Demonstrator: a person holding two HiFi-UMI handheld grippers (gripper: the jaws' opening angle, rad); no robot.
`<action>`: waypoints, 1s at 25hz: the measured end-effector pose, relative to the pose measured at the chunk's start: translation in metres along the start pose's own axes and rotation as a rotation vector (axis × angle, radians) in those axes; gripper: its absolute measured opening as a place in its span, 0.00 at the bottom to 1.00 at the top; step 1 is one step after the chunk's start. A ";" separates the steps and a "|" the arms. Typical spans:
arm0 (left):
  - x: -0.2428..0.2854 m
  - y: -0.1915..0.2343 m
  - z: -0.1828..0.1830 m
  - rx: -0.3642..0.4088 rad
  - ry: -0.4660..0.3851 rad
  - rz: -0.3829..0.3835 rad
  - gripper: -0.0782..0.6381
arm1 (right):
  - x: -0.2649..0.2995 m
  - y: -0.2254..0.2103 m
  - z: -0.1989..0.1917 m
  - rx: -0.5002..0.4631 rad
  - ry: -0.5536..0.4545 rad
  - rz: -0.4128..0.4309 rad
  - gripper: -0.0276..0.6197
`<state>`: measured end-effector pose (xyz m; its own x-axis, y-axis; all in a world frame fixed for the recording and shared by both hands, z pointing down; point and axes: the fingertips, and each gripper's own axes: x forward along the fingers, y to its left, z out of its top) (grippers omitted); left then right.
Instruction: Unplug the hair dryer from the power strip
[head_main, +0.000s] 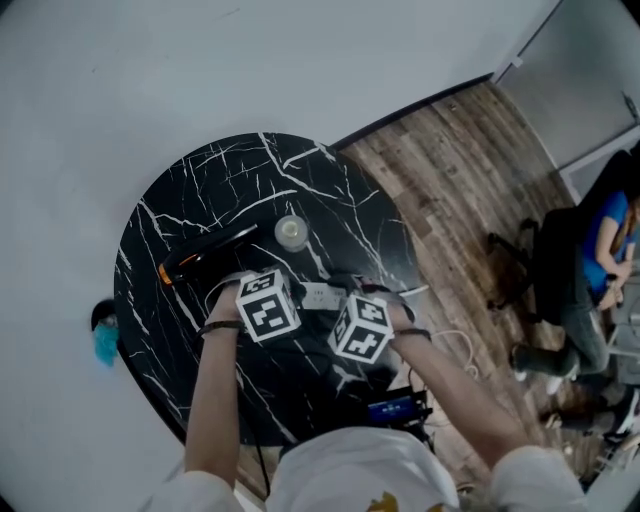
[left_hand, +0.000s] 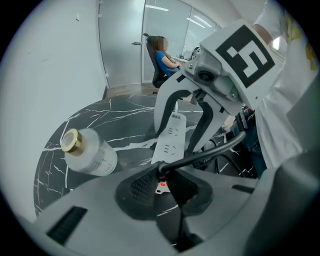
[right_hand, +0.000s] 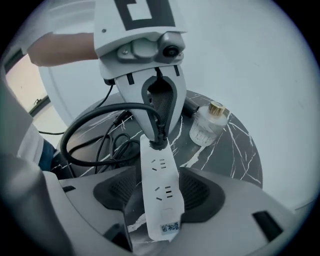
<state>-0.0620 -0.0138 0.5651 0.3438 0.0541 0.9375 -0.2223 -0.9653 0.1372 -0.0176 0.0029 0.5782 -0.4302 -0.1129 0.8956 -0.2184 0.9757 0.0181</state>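
Right gripper (right_hand: 160, 194) is nearest: jaws partly closed and clamped on the long white plastic power strip (right_hand: 159, 170), pinning it to the round black marble-pattern tabletop (head_main: 330, 185). Left gripper (left_hand: 165, 185) faces it at the strip's far end, jaws roughly half closed, pads on the sides of the black moulded plug (right_hand: 157, 136). The thick black cord (right_hand: 90, 125) loops off to the right gripper's left. The black hair dryer with orange trim (head_main: 200, 258) lies just beyond the left gripper, with a clear bottle with a gold cap (head_main: 291, 232) near it. Plug looks fully seated, so both grips are set and the pull isn't done. Next: left pulls straight out along the prongs while right holds the strip down. Risks: strip lifting, pads slipping.
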 end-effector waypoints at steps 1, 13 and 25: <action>0.000 0.000 -0.001 0.001 0.002 -0.001 0.18 | -0.002 0.000 0.001 0.018 -0.006 0.011 0.45; 0.001 0.000 0.000 0.016 0.018 0.008 0.18 | 0.000 -0.002 0.002 0.060 0.076 0.055 0.38; 0.000 0.001 0.000 0.010 0.025 -0.023 0.18 | 0.006 -0.002 0.000 0.021 0.131 -0.017 0.39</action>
<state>-0.0618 -0.0146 0.5652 0.3261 0.0823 0.9418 -0.2057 -0.9662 0.1556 -0.0200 0.0001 0.5833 -0.3088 -0.1023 0.9456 -0.2430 0.9697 0.0256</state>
